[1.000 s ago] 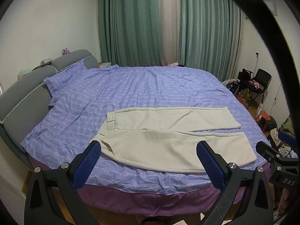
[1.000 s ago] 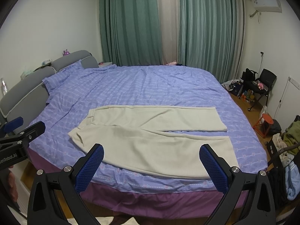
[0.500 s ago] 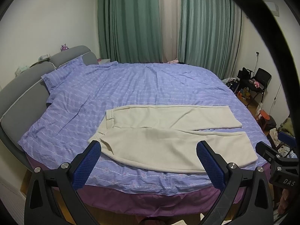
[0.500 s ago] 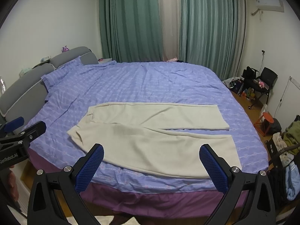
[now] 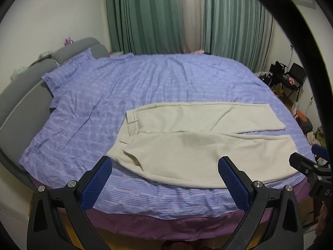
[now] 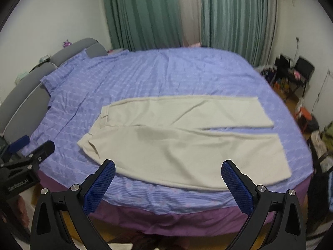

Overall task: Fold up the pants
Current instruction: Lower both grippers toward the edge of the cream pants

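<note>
Pants (image 5: pixel 199 139) loom larger than a second ago: you have brought both grippers closer to the bed (image 5: pixel 145 87). They lie flat near its front edge, waistband left, legs spread rightward. Your left gripper (image 5: pixel 165 179) and right gripper (image 6: pixel 168 182) hover above that edge, jaws wide apart, holding nothing.

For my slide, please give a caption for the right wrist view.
Open right gripper above the bed edge, facing unfolded cream pants.
</note>
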Motion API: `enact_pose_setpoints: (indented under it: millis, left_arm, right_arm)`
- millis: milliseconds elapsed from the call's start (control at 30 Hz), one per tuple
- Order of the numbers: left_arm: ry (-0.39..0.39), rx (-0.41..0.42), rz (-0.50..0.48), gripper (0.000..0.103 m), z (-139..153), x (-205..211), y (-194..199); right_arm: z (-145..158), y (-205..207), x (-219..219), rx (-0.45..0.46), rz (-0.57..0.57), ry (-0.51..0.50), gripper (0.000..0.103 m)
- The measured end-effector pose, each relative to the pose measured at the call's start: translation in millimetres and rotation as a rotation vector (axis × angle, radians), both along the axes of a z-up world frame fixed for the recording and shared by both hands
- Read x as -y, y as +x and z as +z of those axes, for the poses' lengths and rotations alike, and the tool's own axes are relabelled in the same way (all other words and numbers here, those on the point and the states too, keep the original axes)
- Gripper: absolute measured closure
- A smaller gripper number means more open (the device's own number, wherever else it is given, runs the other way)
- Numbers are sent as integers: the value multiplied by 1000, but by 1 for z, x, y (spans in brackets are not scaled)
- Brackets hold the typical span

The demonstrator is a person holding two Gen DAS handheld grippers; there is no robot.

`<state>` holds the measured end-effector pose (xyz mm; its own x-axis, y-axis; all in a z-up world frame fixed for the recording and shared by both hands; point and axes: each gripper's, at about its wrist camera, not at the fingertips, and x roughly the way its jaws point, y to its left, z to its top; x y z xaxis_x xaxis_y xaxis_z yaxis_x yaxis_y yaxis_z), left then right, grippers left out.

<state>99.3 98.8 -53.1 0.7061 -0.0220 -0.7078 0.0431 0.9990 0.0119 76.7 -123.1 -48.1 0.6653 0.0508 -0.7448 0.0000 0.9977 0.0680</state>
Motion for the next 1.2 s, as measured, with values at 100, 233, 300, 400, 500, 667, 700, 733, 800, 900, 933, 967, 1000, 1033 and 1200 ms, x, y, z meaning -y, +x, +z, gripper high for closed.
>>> enact_pose_setpoints:
  millis: [100, 233, 300, 400, 500, 667, 700, 733, 800, 900, 933, 967, 1000, 1033, 1200]
  left_arm:
    - [-1, -45, 3, 0, -25, -23, 26]
    - [5, -117, -12, 0, -64, -46, 52]
    - [27, -148, -14, 0, -84, -54, 63]
    - [45, -201, -24, 0, -121, -60, 77]
    - [29, -248, -24, 0, -153, -64, 89]
    - [28, -315, -17, 0, -208, -62, 111]
    - [23, -322, -19, 0, -214, -62, 114]
    - [20, -329, -17, 0, -222, -62, 118]
    - [20, -350, -7, 0, -237, -61, 124]
    - [4, -382, 13, 0, -253, -65, 129]
    - [-4, -388, 22, 0, -258, -67, 130]
    - [-11, -391, 30, 0, -261, -68, 131]
    - [-21, -394, 36, 0, -263, -70, 132]
    - [-33, -398, 38, 0, -265, -71, 134]
    - [-50, -401, 60, 1, -281, -80, 153]
  right_arm:
    - [-27, 22, -20, -57, -37, 34, 0]
    - [-73, 46, -42, -132, -99, 80, 0]
    - [-96, 54, -50, -167, -123, 93, 0]
    - [-133, 63, -58, -222, -153, 113, 1]
    - [-169, 74, -63, -269, -181, 143, 2]
    - [-220, 87, -63, -330, -225, 170, 5]
    - [-228, 89, -62, -343, -233, 176, 6]
    - [-238, 91, -61, -355, -243, 189, 7]
    - [-252, 96, -59, -371, -266, 210, 8]
    - [-273, 101, -55, -400, -298, 242, 12]
    - [-280, 102, -55, -409, -308, 260, 13]
    - [-285, 105, -54, -415, -317, 277, 14]
    - [-289, 106, -54, -422, -326, 292, 16]
    - [-294, 106, -53, -426, -338, 319, 16]
    - [-310, 110, -47, -431, -387, 392, 17]
